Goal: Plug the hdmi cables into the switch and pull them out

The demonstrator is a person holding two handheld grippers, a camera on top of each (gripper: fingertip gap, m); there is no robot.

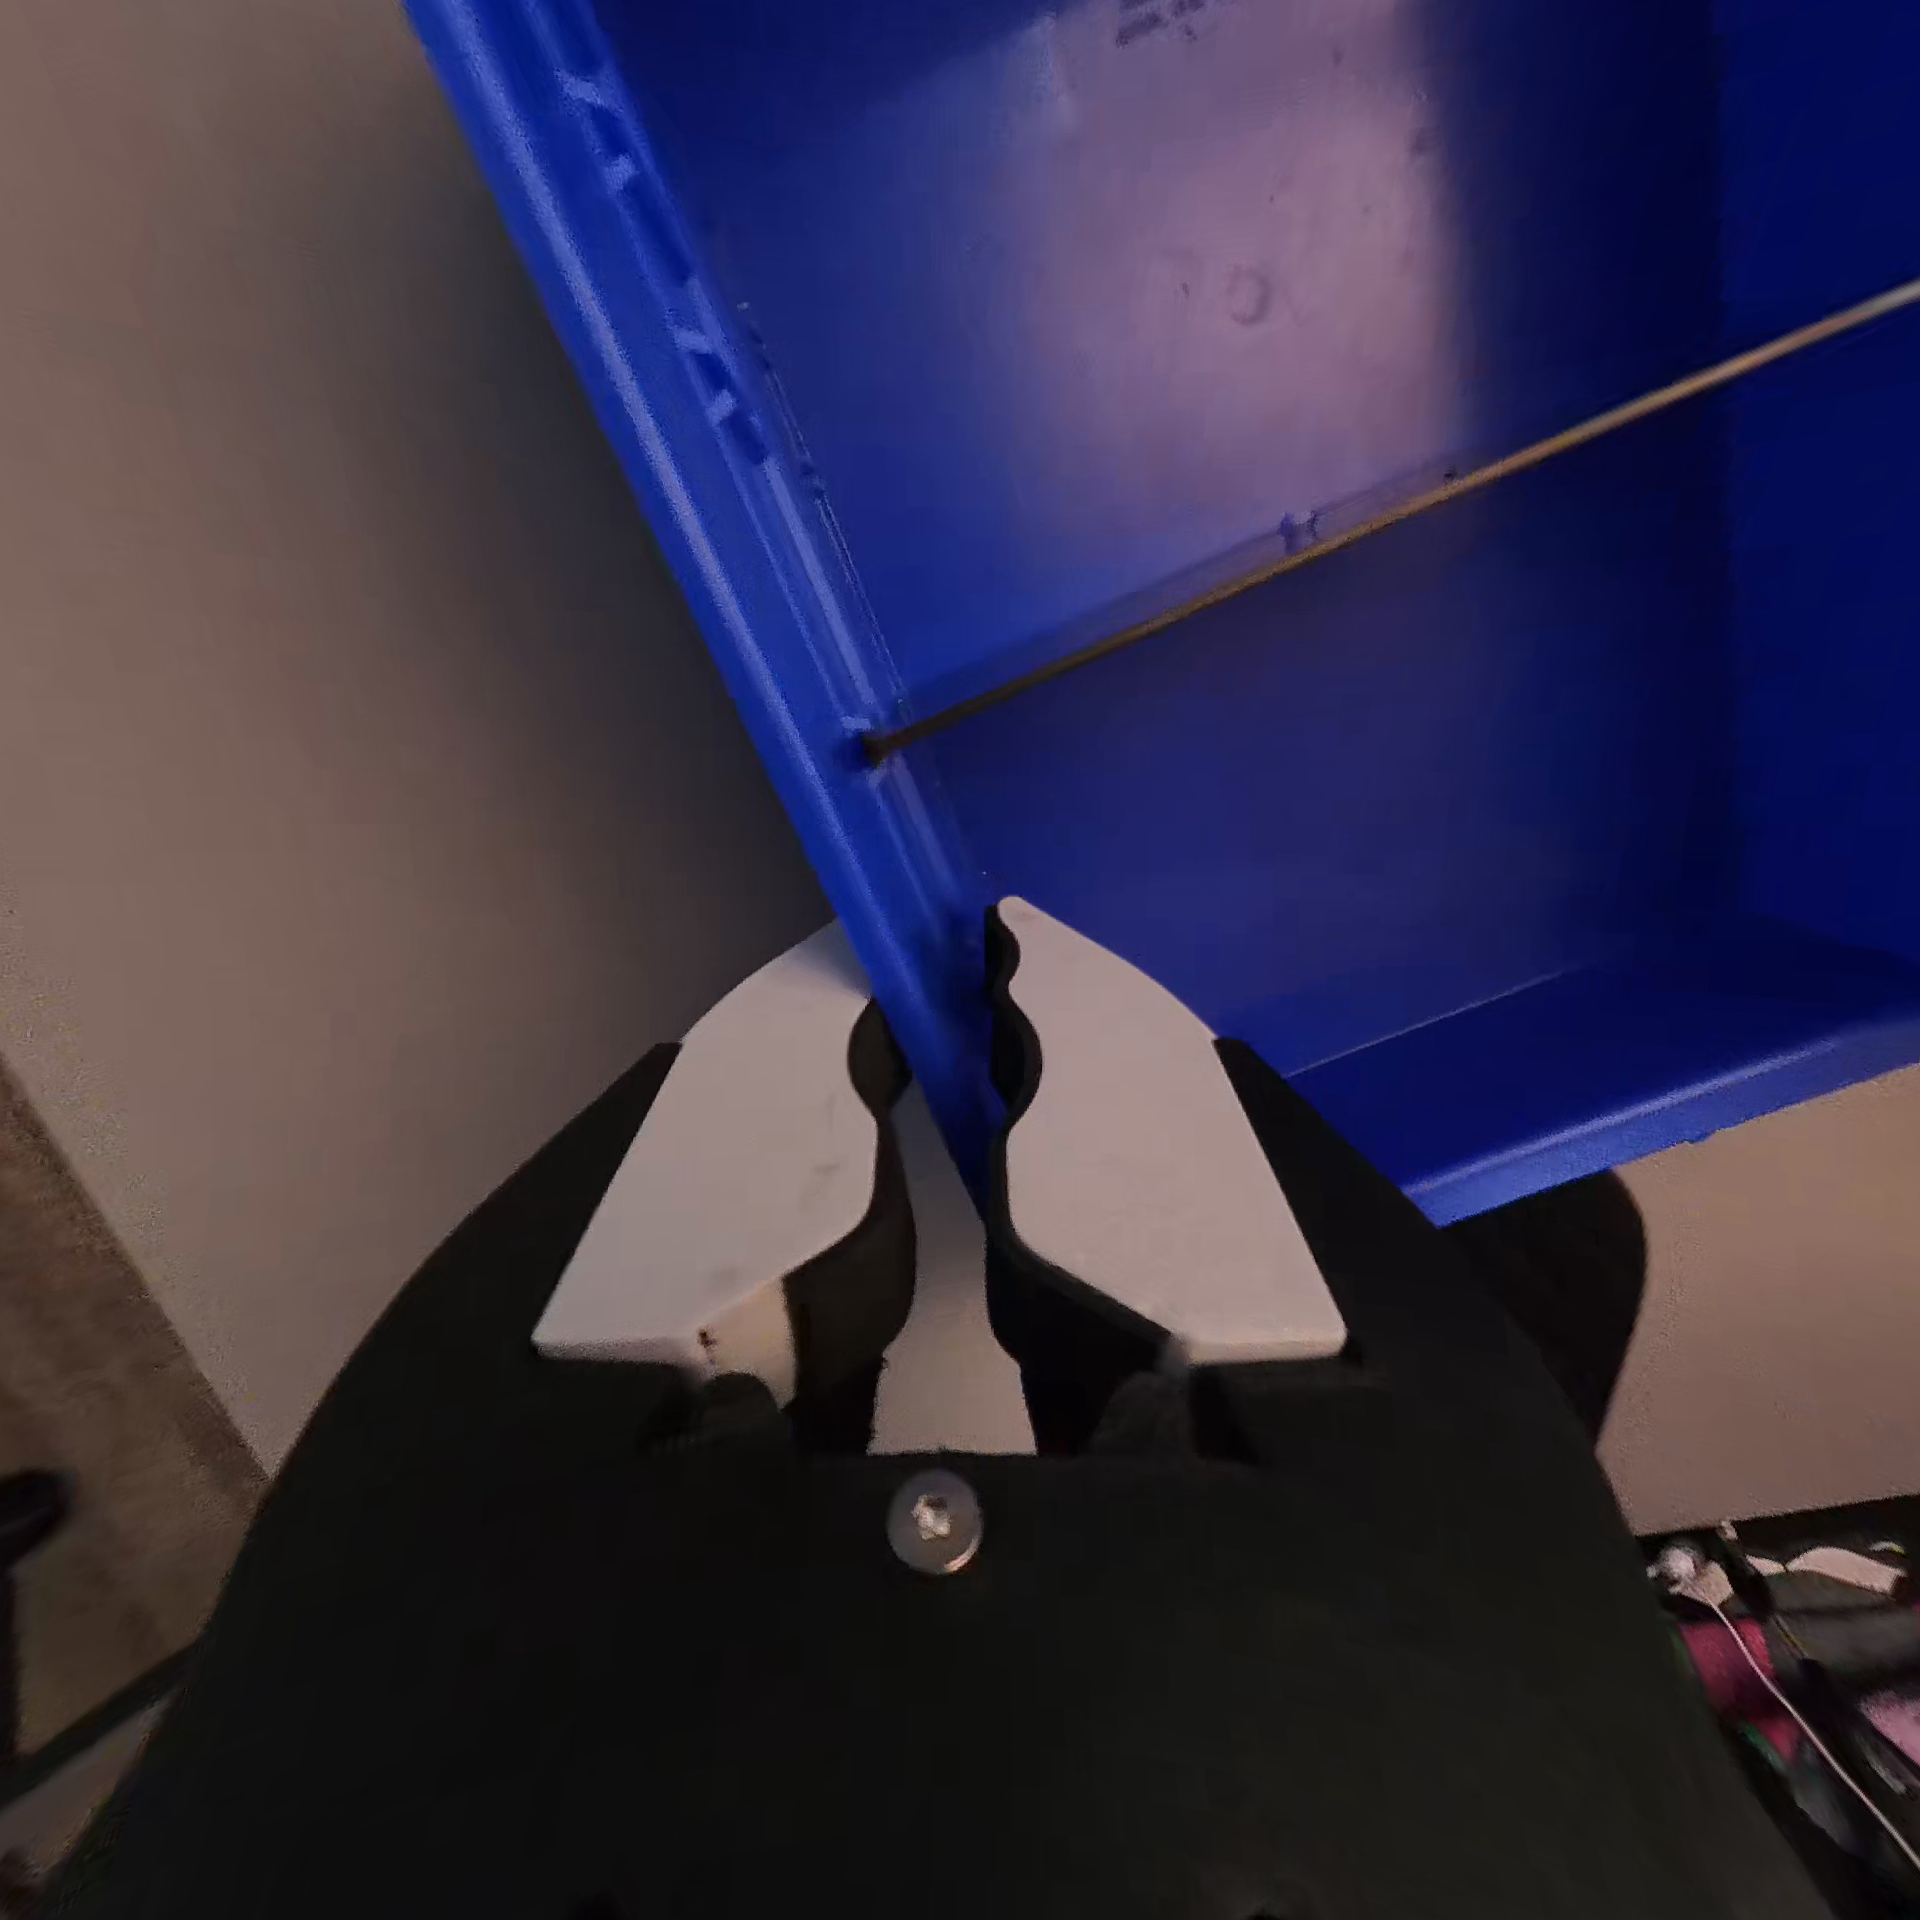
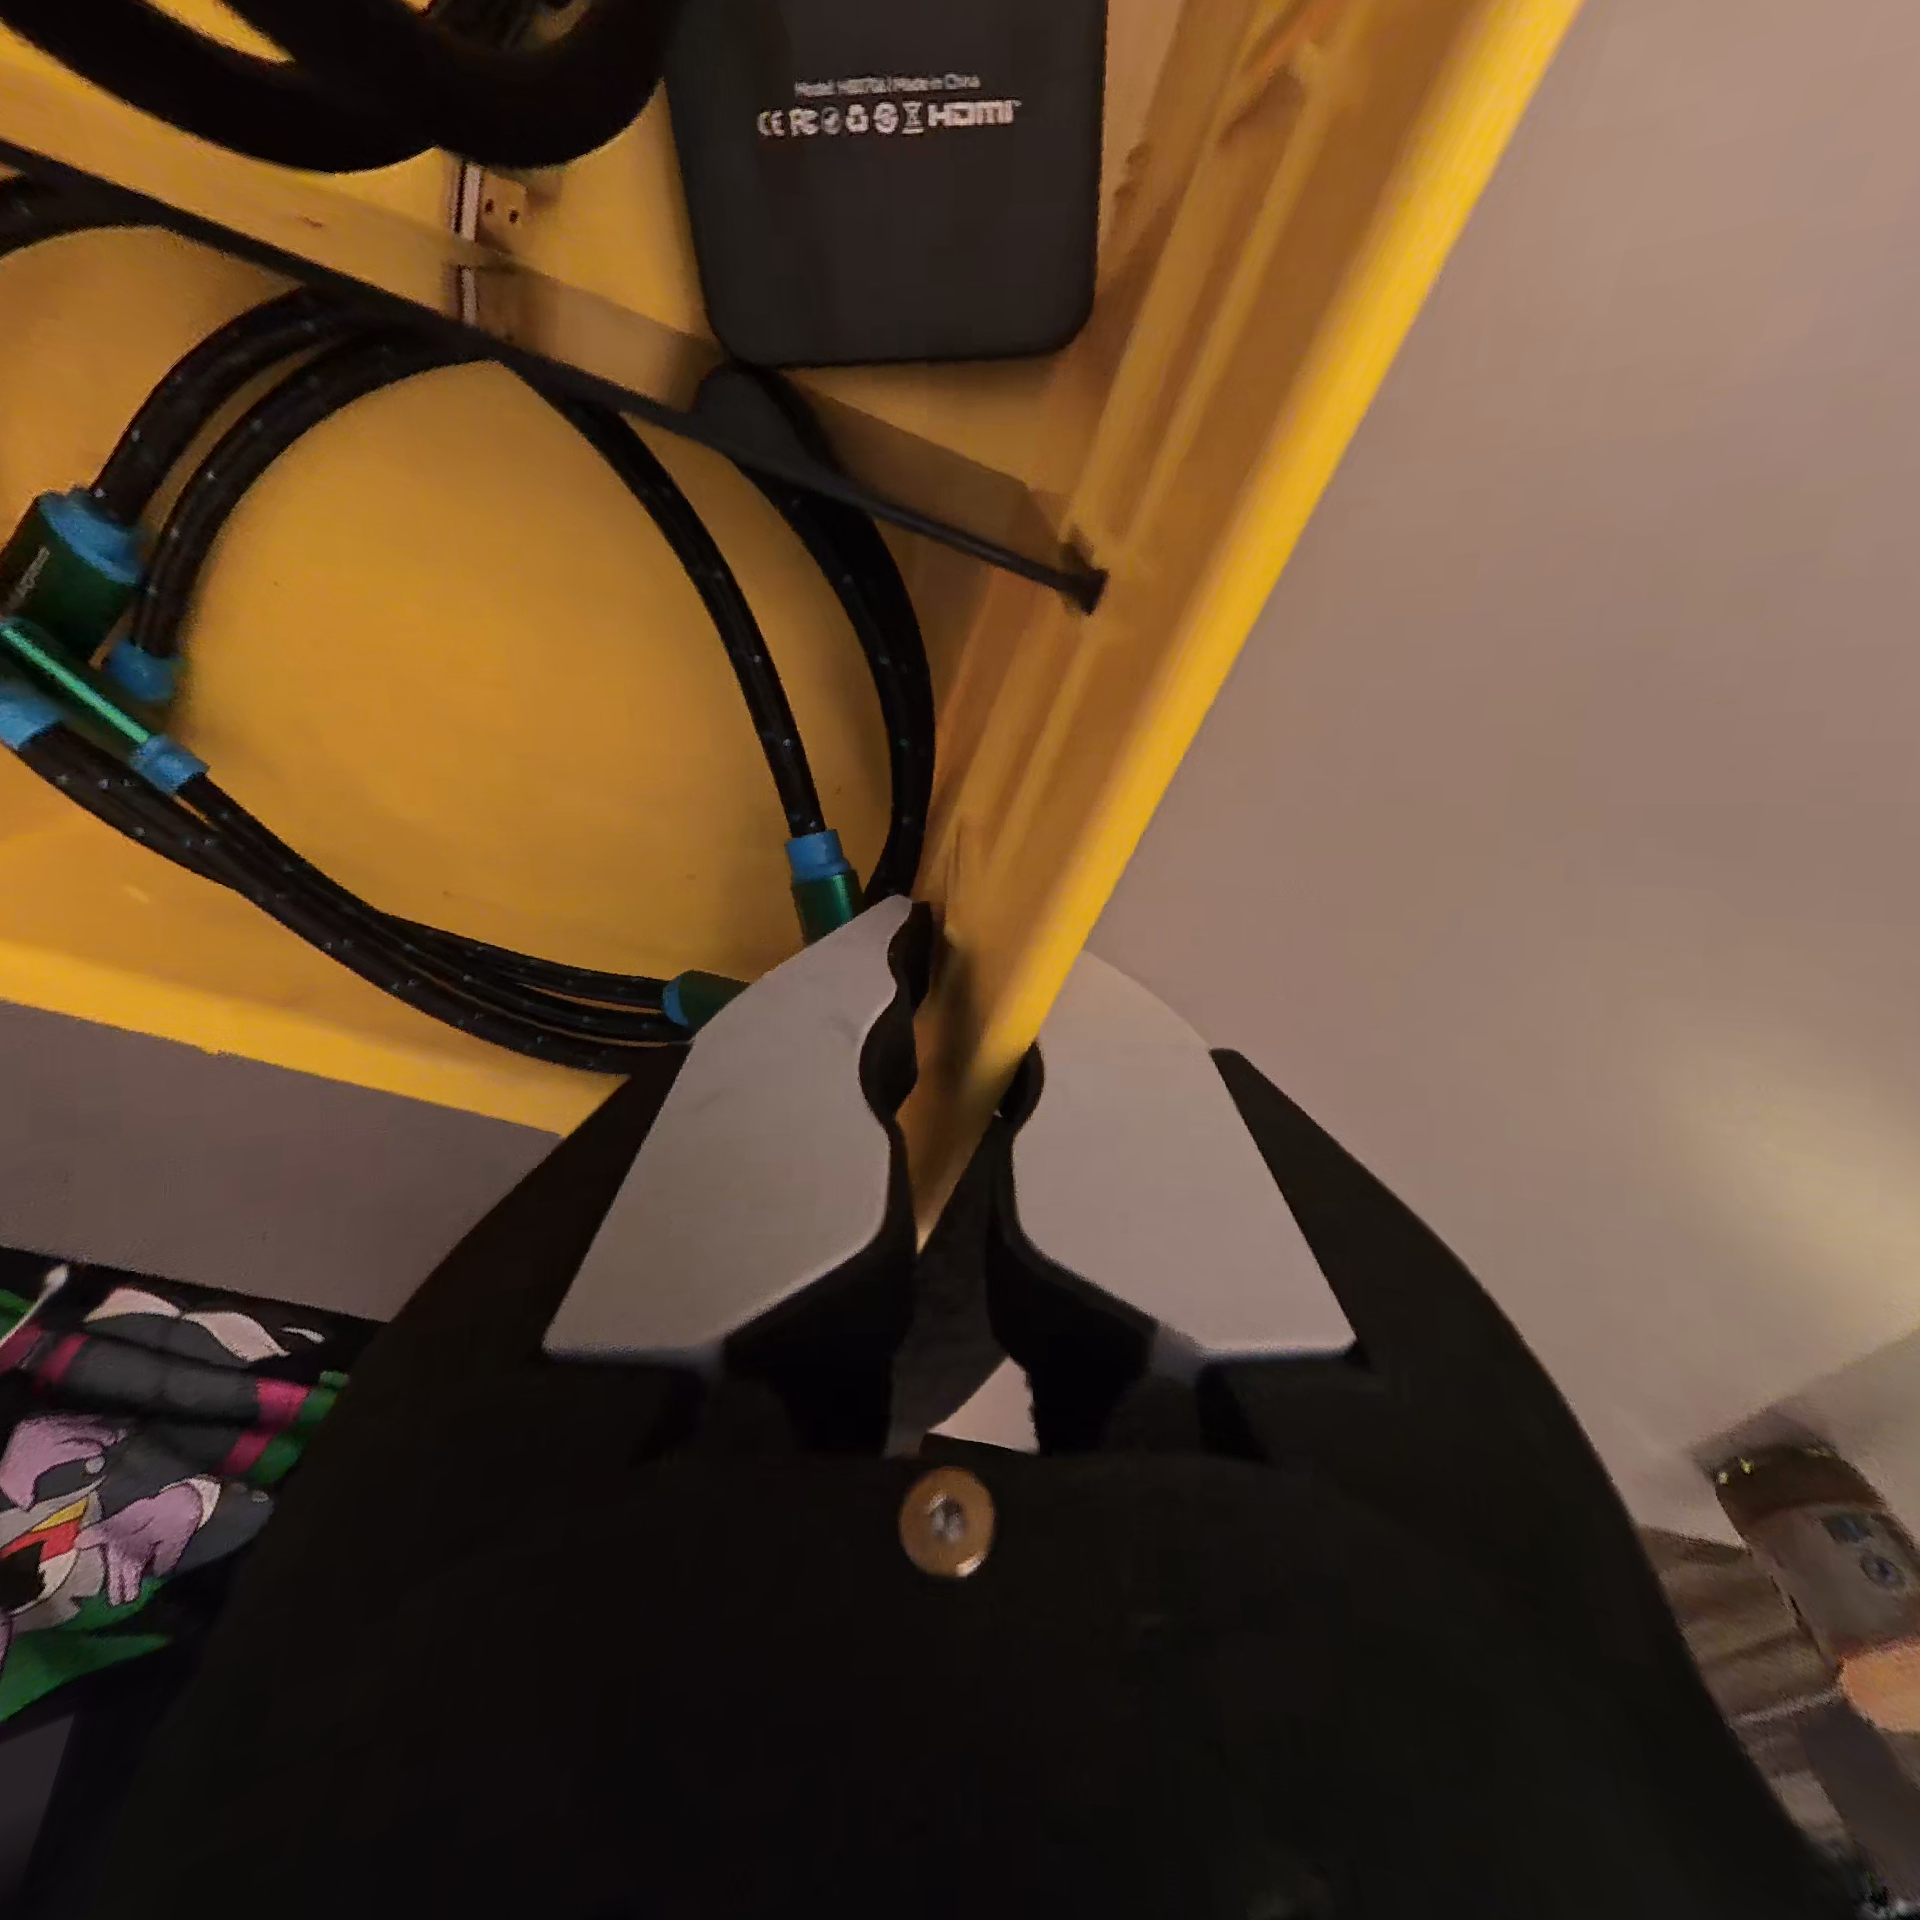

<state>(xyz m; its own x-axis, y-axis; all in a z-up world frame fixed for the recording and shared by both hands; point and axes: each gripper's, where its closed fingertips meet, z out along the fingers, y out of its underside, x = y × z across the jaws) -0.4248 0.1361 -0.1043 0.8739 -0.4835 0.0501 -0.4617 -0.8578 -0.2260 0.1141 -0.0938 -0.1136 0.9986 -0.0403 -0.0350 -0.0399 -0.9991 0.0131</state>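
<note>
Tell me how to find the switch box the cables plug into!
Look in the yellow bin that the right tool grips by its rim. At the far end, past the thin black divider, lies the switch. It is the only flat black box with rounded corners; everything else in there is coiled black cable with blue and green ends.

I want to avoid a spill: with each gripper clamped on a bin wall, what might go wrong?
1. The right gripper pinches only the yellow bin's rim; tilting could slide the switch and cables.
2. The left gripper holds the empty blue bin by one edge; it may slip.
</note>
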